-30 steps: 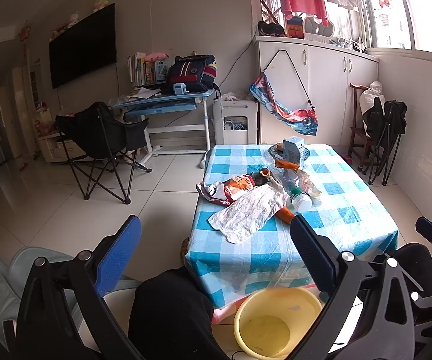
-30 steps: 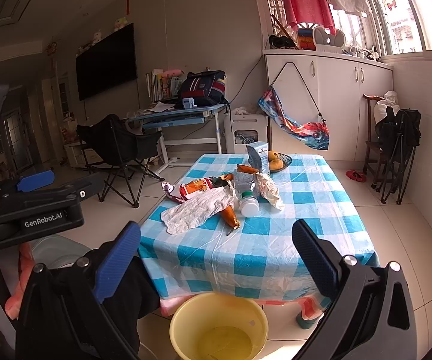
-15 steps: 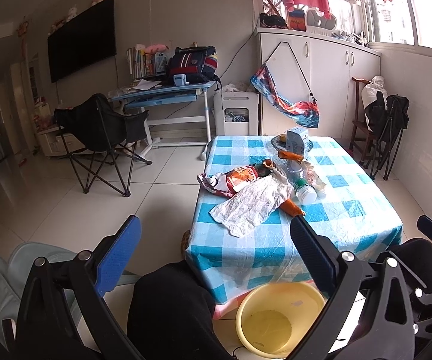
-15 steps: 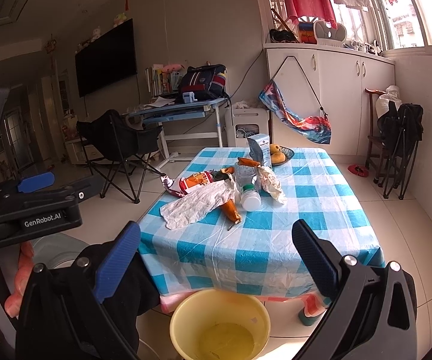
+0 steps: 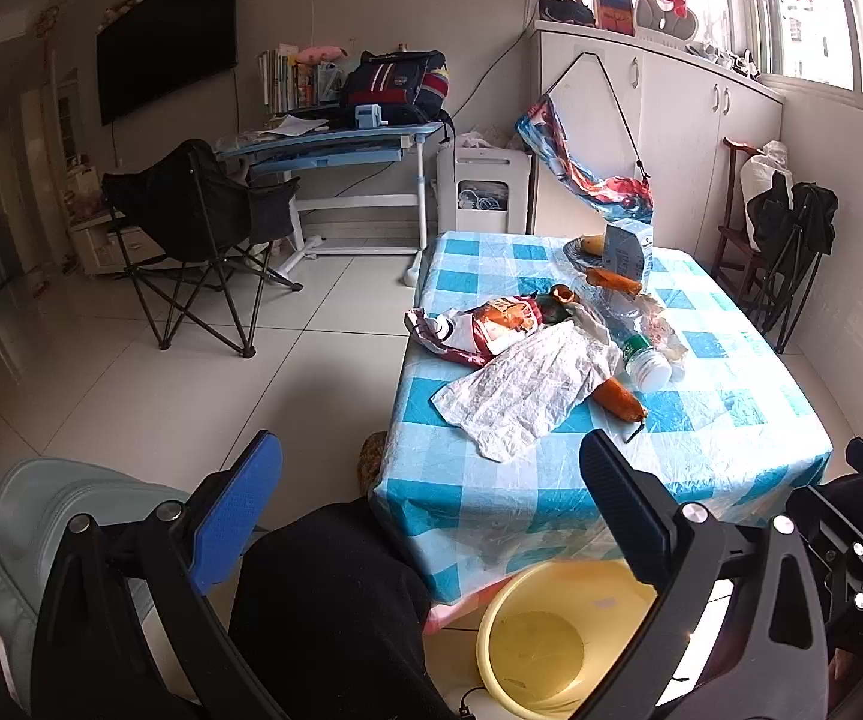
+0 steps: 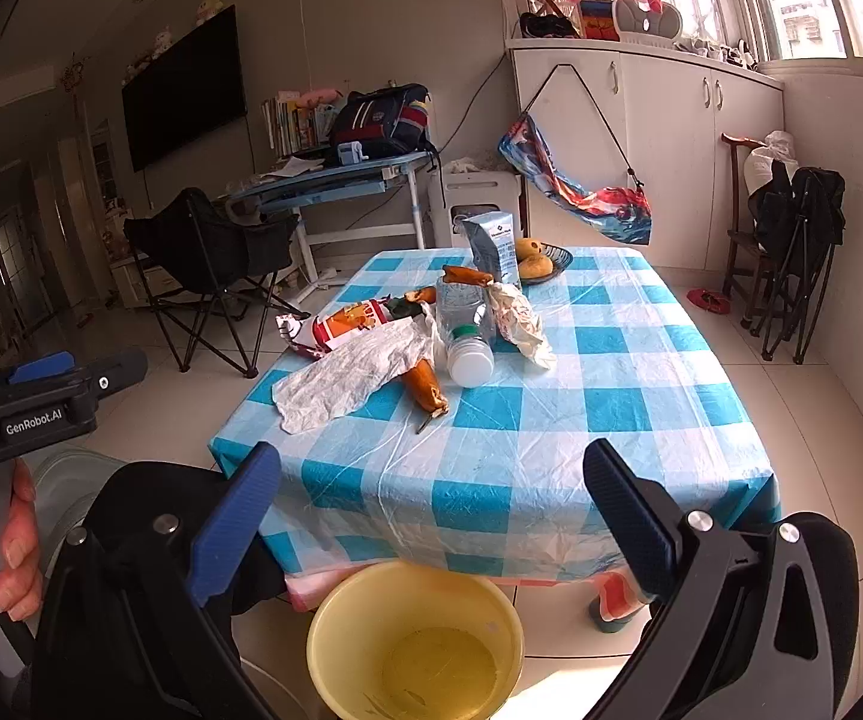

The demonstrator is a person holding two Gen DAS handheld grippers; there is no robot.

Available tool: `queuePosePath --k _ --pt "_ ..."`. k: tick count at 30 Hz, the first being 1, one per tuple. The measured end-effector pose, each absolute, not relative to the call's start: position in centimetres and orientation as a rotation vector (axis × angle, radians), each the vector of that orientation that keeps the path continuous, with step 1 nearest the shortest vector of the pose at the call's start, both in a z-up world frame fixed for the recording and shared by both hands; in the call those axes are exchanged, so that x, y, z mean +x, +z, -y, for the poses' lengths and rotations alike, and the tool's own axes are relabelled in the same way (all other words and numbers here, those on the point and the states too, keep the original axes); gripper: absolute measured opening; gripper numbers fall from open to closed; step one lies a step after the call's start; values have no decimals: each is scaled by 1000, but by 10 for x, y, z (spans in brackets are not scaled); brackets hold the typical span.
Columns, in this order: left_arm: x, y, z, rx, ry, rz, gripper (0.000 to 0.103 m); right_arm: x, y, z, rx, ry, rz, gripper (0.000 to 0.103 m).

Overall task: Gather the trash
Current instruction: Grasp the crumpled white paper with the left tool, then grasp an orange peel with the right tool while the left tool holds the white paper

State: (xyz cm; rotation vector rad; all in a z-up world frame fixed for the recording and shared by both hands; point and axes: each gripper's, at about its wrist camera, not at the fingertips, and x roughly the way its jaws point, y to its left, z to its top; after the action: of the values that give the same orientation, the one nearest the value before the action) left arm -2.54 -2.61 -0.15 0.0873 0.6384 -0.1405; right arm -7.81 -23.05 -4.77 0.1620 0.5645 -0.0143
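Observation:
Trash lies on a table with a blue-checked cloth (image 5: 701, 420) (image 6: 611, 396): a crumpled white paper (image 5: 527, 384) (image 6: 353, 372), a red snack bag (image 5: 491, 330) (image 6: 347, 324), a clear bottle with a white cap (image 5: 641, 354) (image 6: 467, 336), an orange sausage-like wrapper (image 5: 617, 399) (image 6: 425, 387) and a white wrapper (image 6: 518, 321). A yellow bucket (image 5: 551, 642) (image 6: 419, 642) stands on the floor before the table. My left gripper (image 5: 431, 504) and right gripper (image 6: 431, 510) are open, empty, short of the table.
A carton (image 6: 494, 246) and a fruit bowl (image 6: 542, 261) stand at the table's far end. A black folding chair (image 5: 191, 228) and a desk (image 5: 329, 144) are to the left. Dark chairs (image 6: 791, 240) stand by the right wall.
Both grippers have moved a little closer to the table and risen slightly, so the tabletop looks larger. Both stay open; nothing on the table has moved.

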Motion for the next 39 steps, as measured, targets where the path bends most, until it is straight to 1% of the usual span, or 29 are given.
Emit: queuePosePath --k 6,17,18,19,20,21,22,23,24,26,28,32,37,38,39 --pt "21 -31 60 165 -263 -679 96 -60 -64 232 172 -9 -619 97" --pt "133 -104 120 215 -348 -859 95 -43 -93 242 212 -29 -721 97" --pt "140 -110 123 208 -358 -881 92 -41 -95 242 212 -28 -728 97" --pt "147 -117 125 196 -373 -911 76 -40 -96 241 211 -26 -733 97" --pt "153 -123 125 178 -397 -945 52 -39 -97 241 210 -23 -737 97" --pt "157 -127 125 167 -406 -960 46 -36 -98 240 209 -20 -742 97" --pt "156 -125 126 163 -415 -942 33 -35 -98 240 208 -16 -745 97" --pt "156 -124 125 146 -449 -954 15 -32 -98 238 207 -12 -747 97" --pt "154 -121 123 128 -464 -943 14 -30 -98 238 205 -9 -747 97" --pt "146 -110 114 89 -483 -900 7 -24 -96 237 201 0 -741 97" --pt "137 -98 99 28 -493 -862 5 -18 -92 233 193 19 -732 97" --pt "120 -80 61 -99 -474 -815 4 1 -86 224 175 80 -724 97" --pt "100 -78 25 -187 -404 -798 4 37 -85 211 136 177 -737 97" --pt "99 -80 21 -191 -393 -800 4 45 -87 209 133 196 -746 94" --pt "97 -80 18 -193 -386 -803 4 53 -88 208 134 222 -757 86"
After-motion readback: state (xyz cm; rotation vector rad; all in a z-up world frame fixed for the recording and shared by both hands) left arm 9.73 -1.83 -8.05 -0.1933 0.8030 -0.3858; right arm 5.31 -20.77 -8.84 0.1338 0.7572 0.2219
